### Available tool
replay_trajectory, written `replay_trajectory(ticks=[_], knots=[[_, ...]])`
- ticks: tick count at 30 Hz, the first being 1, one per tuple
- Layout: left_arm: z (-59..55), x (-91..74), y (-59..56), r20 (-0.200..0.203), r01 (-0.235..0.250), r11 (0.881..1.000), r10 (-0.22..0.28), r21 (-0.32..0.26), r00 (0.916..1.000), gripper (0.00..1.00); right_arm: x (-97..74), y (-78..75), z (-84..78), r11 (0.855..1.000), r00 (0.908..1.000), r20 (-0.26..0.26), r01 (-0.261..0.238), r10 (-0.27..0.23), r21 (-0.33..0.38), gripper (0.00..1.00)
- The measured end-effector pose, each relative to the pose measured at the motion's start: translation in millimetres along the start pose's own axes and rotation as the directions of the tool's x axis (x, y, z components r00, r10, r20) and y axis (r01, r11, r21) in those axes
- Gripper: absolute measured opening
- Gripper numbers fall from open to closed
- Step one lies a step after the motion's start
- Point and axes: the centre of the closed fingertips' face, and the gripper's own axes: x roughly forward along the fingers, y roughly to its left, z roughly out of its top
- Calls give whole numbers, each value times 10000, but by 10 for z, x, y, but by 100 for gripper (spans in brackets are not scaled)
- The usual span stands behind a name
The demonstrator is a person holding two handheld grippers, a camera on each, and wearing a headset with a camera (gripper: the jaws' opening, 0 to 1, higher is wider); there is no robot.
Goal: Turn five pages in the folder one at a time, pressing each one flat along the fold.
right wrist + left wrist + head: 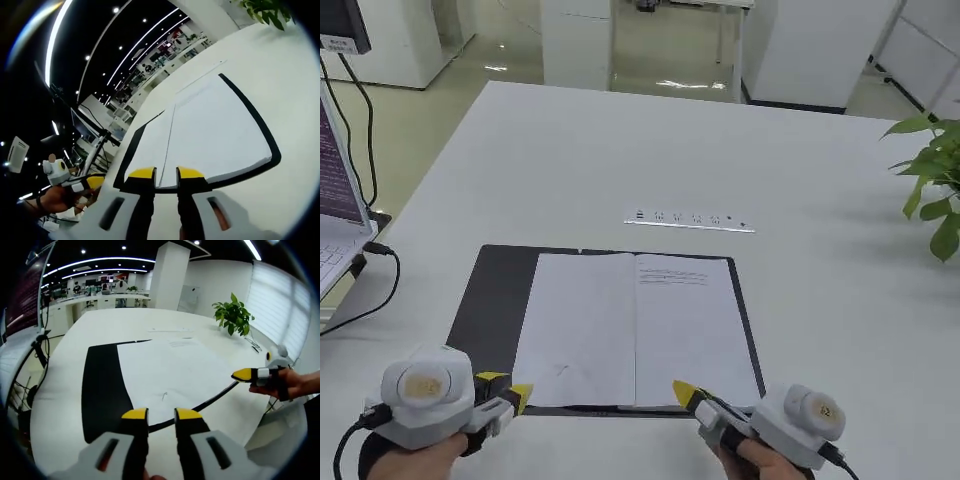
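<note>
Two pairs of tongs, both empty, each with only a narrow gap. The left tongs (507, 387) sit at the near left corner of the pages, and the right tongs (686, 393) at the near edge of the right page (690, 325). The folder (492, 300) lies open and flat on the table (800, 170), near you, centre.

Step in hand, as I judge it: lifting one right-hand sheet.
- Pinch a single sheet at its near corner and check no second sheet clings.
- Carry it leftward, then sweep along the fold (636, 320) from near to far.
- Steady the left page (580, 325) with your left tongs.

Around:
- socket strip (690, 221) just beyond the folder
- plant (932, 185) far right
- laptop (332, 200) and cable (382, 290) at left

Nothing looks to block the page's arc.
</note>
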Motion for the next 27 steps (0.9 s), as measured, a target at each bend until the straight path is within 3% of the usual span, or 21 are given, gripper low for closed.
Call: replay_trajectory(ticks=[4,11,14,19,27], knots=[[-8,-73,16,70,63,9999,-63,-103,10000,21,-117,6,-34,9933,9985,-551,-90,26,-1154,17],[13,-254,44,293,214,9997,-216,65,9993,25,-294,62,-6,9868,9976,-644,-364,265,-1579,25],[6,-303,-23,200,382,9981,-392,488,9990,27,-348,57,-46,9765,9954,-929,-407,213,-2116,30],[7,-385,-87,233,499,9961,-517,725,9984,31,-448,65,-57,9709,9957,-912,-367,155,-2365,35],[14,-520,-101,199,633,9912,-660,1163,9976,38,-689,31,-84,9288,9927,-1169,-157,-299,-3703,43]])
